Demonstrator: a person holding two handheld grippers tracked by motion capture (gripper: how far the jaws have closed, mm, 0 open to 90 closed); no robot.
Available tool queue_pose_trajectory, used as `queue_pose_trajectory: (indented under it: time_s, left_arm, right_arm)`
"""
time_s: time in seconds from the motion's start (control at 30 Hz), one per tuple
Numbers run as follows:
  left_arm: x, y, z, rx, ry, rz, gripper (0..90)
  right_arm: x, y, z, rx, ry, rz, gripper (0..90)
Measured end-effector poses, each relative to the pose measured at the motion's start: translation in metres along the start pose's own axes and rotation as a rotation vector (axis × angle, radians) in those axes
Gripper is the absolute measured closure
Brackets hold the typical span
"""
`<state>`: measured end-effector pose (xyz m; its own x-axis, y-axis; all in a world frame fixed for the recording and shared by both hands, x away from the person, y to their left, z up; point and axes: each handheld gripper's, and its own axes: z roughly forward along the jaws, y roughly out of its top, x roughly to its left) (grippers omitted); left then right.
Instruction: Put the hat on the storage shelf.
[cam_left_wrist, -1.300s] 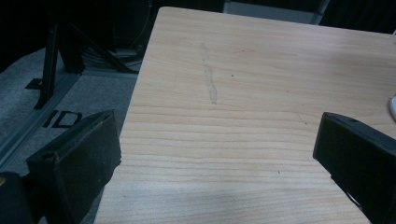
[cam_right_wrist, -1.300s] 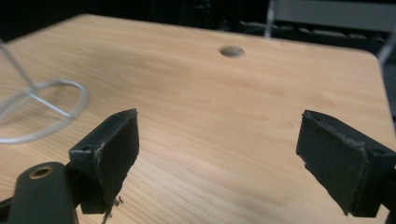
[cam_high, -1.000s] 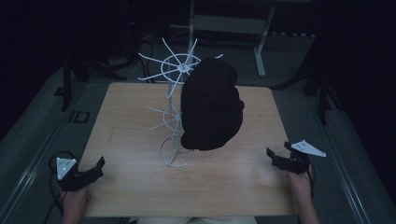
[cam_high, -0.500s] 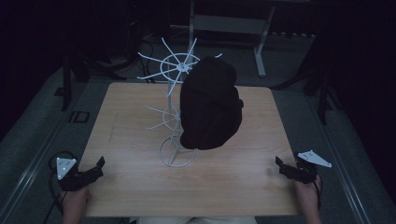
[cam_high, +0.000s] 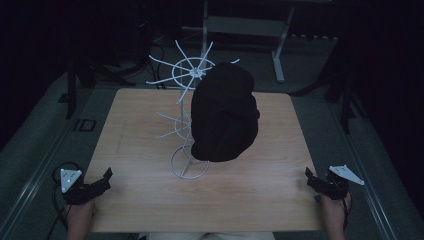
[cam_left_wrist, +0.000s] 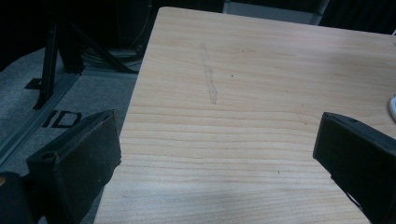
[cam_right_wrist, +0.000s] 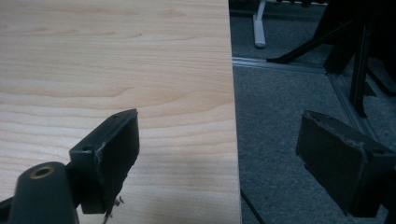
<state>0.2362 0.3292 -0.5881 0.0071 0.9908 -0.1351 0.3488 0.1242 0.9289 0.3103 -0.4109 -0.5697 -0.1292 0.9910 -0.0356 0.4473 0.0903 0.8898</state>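
A white wire rack (cam_high: 186, 107) with radiating prongs stands on a ring base in the middle of the wooden table (cam_high: 135, 130). A black hat (cam_high: 224, 114) hangs on the rack's right side. My left gripper (cam_high: 106, 176) rests at the table's front left corner, open, jaws wide apart over bare wood (cam_left_wrist: 219, 121) with nothing between them. My right gripper (cam_high: 310, 177) sits at the front right edge, also open and holding nothing; its jaws straddle the table's right edge (cam_right_wrist: 232, 116), one over wood, one over the grey floor.
Grey carpeted floor (cam_high: 380, 150) surrounds the table. Dark stand legs (cam_high: 70, 90) rise at the left and right, and a white-legged frame (cam_high: 277, 55) stands behind the table. A faint scratch mark (cam_left_wrist: 208, 74) runs along the wood near the left gripper.
My right gripper has drawn back toward the front right corner and out to the table's edge. The left gripper, rack and hat have stayed put.
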Motion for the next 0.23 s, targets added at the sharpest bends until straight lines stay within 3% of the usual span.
queue_pose_trajectory:
  time_s: [0.23]
  left_arm:
    - [0.0001,0.0000,0.0000,0.000,0.000,0.000,1.4]
  right_arm:
    - [0.0009,-0.0005,0.0016,0.007,-0.009,-0.008,13.3]
